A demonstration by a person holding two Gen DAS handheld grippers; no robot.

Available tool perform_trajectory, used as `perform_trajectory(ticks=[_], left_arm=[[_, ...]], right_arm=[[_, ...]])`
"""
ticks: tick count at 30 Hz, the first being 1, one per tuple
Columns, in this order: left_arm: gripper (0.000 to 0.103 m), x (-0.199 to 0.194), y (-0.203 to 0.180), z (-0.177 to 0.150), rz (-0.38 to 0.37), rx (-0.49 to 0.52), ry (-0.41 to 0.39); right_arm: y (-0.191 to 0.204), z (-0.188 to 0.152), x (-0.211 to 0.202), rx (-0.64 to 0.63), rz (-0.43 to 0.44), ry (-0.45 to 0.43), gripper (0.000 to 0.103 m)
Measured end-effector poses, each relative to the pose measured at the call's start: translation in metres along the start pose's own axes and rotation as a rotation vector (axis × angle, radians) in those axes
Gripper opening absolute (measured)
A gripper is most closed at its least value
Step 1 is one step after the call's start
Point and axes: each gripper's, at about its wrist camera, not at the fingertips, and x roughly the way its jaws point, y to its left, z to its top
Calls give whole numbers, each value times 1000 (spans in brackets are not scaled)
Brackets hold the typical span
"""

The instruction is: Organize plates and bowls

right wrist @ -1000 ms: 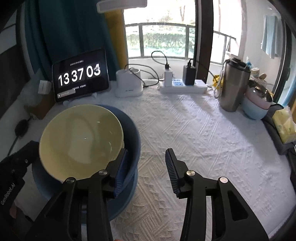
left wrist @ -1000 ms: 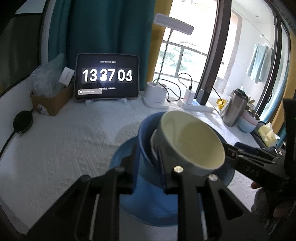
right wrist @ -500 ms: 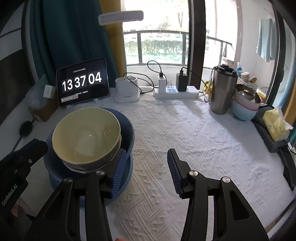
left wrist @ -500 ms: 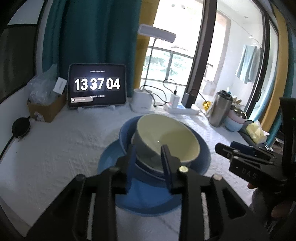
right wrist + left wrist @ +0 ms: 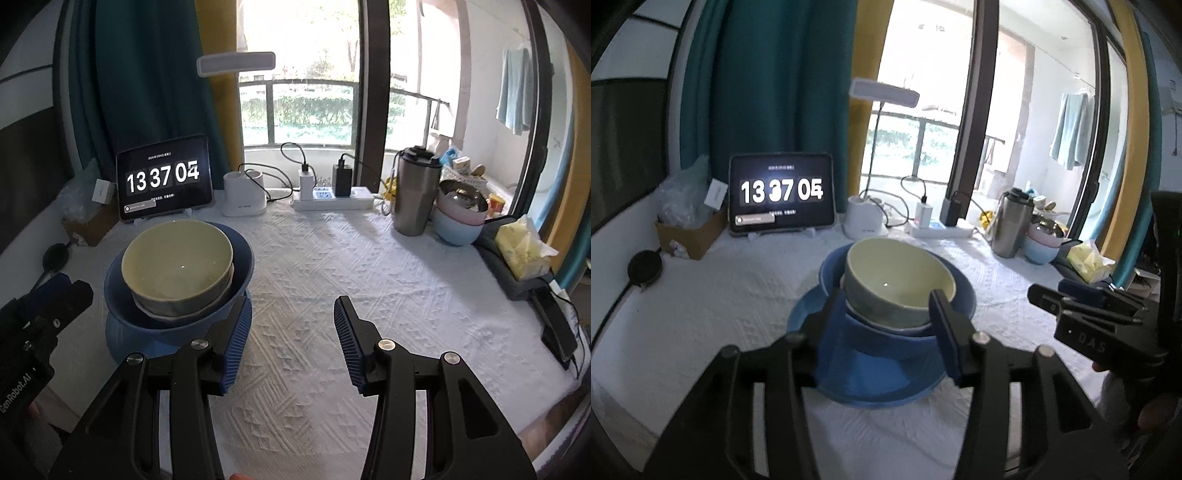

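A grey-green bowl with a cream inside (image 5: 897, 273) sits level on top of a nested stack: a white bowl under it, then a blue bowl (image 5: 960, 291), then a blue plate (image 5: 864, 373) on the white cloth. My left gripper (image 5: 890, 328) hovers just in front of the stack. Its jaws are opening, and its blue pads stand clear of the bowls on either side. In the right wrist view the stack (image 5: 177, 258) is at the left. My right gripper (image 5: 291, 339) stands open over bare cloth beside it, holding nothing.
Along the back stand a tablet clock (image 5: 781, 192), a lamp base (image 5: 864, 221) and a power strip (image 5: 332, 197). A steel tumbler (image 5: 415, 192), stacked pastel bowls (image 5: 458, 218) and a tissue pack (image 5: 521, 247) are at the right. A cardboard box (image 5: 690, 232) is at the left.
My left gripper let go of the cream-lined bowl, which went from tilted to level in the stack. Both grippers drew back and up from the stack.
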Motion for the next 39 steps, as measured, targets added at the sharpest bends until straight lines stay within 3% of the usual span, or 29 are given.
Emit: perform_trajectory(ticks=[5,11,25,39], left_arm=[[78,-21,-6,1,-9,15,-43],[91,-47,-13,1,-26,36,-95],[93,-102,-27,0,-52,87,-190],[93,-139,-33,5,-52,112,-294]], right_arm=[[-3,-4,-21,-3,-18,-32,49],[-10,-10,-48,1,-40,-69,49],[-24,-19,-120,16,-88,-180,50],[-31,-23,-167,37,-119,-255,50]])
